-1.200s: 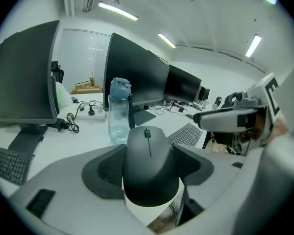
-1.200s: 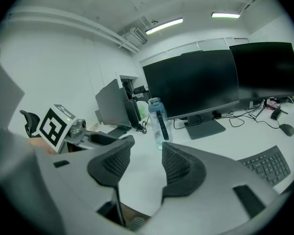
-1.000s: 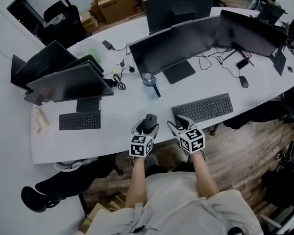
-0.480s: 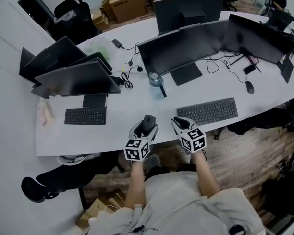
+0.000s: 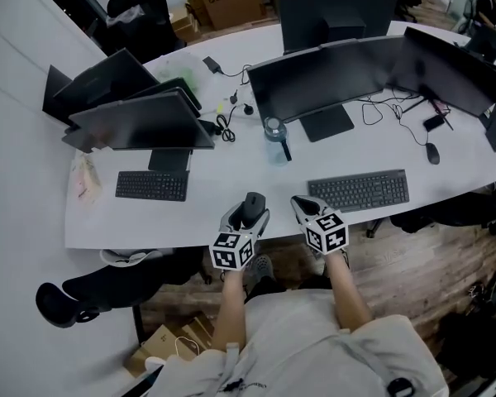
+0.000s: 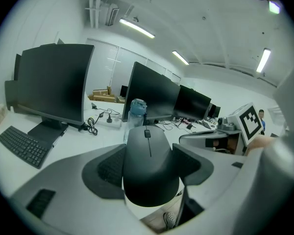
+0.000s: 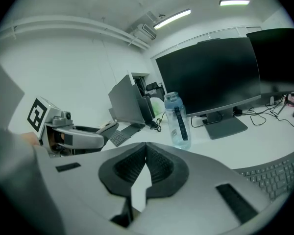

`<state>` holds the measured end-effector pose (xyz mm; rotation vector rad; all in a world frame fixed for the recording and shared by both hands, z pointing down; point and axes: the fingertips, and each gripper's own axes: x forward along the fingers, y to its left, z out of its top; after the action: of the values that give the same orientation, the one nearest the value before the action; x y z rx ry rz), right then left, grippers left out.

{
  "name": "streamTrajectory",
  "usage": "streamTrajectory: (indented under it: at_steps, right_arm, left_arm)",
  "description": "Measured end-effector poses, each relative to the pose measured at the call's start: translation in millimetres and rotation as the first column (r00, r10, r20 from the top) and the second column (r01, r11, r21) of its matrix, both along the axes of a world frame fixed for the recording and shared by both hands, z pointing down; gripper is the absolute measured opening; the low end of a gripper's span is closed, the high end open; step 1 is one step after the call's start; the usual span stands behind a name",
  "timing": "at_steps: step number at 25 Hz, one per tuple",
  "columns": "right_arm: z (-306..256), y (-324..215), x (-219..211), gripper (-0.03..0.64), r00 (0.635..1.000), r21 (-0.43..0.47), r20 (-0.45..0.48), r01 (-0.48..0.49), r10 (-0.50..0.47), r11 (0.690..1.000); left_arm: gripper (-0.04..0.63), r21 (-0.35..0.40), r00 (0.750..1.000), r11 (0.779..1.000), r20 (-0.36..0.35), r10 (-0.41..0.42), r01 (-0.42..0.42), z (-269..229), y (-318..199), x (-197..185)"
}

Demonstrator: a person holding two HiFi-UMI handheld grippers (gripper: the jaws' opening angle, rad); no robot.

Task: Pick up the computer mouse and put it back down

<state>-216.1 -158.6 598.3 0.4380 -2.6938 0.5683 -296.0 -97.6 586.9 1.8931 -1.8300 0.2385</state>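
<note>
Fingers (image 7: 127, 173) of the right gripper (image 5: 303, 204) have closed together, empty; left gripper (image 5: 248, 215) fingers (image 6: 108, 169) clamp the mouse (image 5: 253, 205) between them

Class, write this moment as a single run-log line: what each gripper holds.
left gripper: shut on computer mouse | right gripper: shut, empty | place: near edge of desk

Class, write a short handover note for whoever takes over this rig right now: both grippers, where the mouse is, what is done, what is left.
Left gripper: shut on the computer mouse, one pad on each side.
Right gripper: shut, empty, beside the left one.
Mouse: held at the near edge of the white table, apparently lifted clear of it.
Done: the pick-up.
Left: lower the mouse onto the table, open the left gripper, withdraw.
</note>
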Motion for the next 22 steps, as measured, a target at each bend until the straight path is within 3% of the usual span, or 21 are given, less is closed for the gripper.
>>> streamTrajectory:
  at_steps: [8, 22]
  right_arm:
    - [-5, -2, -5, 0.005, 1.000, 0.001, 0.001, -0.010, 0.010, 1.000]
    - [-3, -15, 22, 0.005, 0.993, 0.000, -0.011, -0.120, 0.120, 0.993]
  left_arm:
    - [0.290, -0.002, 1.000, 1.000, -0.020, -0.007, 0.007, 8, 3, -5]
    - [0.291, -0.031, 0.993, 0.993, 0.042, 0.113, -0.111, 20, -18, 10]
